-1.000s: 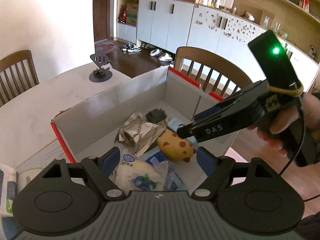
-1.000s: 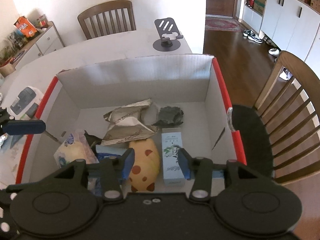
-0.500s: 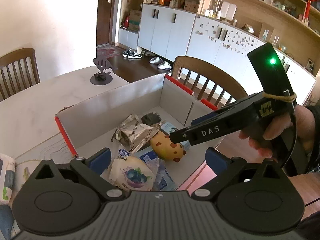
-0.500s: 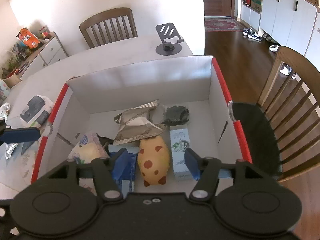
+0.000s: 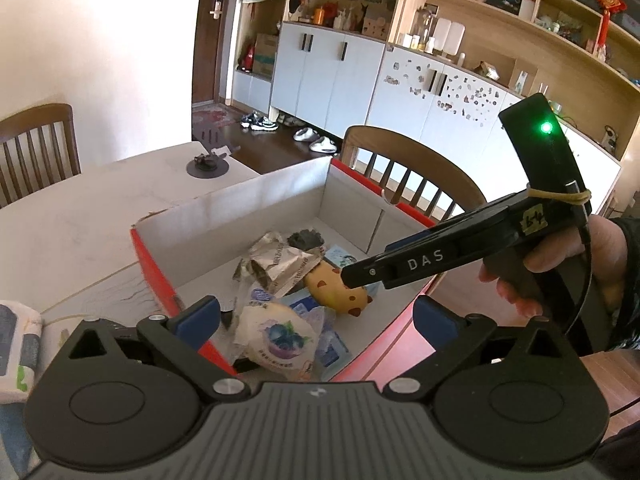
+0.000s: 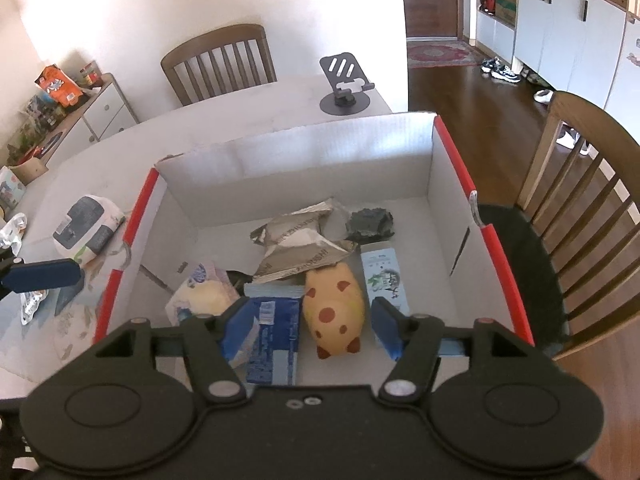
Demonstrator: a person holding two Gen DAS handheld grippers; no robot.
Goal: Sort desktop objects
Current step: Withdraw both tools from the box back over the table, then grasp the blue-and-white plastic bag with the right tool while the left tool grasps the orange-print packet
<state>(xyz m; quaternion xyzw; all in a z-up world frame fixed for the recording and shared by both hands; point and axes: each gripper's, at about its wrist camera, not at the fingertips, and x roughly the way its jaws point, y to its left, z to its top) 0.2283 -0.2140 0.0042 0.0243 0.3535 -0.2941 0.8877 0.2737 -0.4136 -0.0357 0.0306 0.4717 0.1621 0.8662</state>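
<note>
A white cardboard box with red edges [image 6: 296, 152] sits on the table and holds several items. Among them are a yellow spotted pig toy [image 6: 334, 308], a blue packet [image 6: 274, 332], a crumpled silver wrapper [image 6: 300, 248], a pale blue carton [image 6: 384, 276] and a blueberry bun packet [image 5: 276, 336]. My right gripper [image 6: 311, 322] hovers over the box's near side, its jaws opening. The toy and the blue packet lie below the gap, untouched. My left gripper [image 5: 316, 316] is open wide above the box's corner, with the bun packet lying loose beneath it.
A wet-wipes pack [image 6: 86, 230] and foil scraps [image 6: 12, 228] lie on the table left of the box. A black phone stand [image 6: 346, 84] stands behind it. Wooden chairs stand at the far side [image 6: 218, 60] and at the right [image 6: 580, 184]. A hand [image 5: 600, 264] holds the right gripper.
Both grippers have drawn back and slightly up from the box, so more of it shows. Both pairs of jaws have spread wider. The bun packet now lies clear of the left fingers.
</note>
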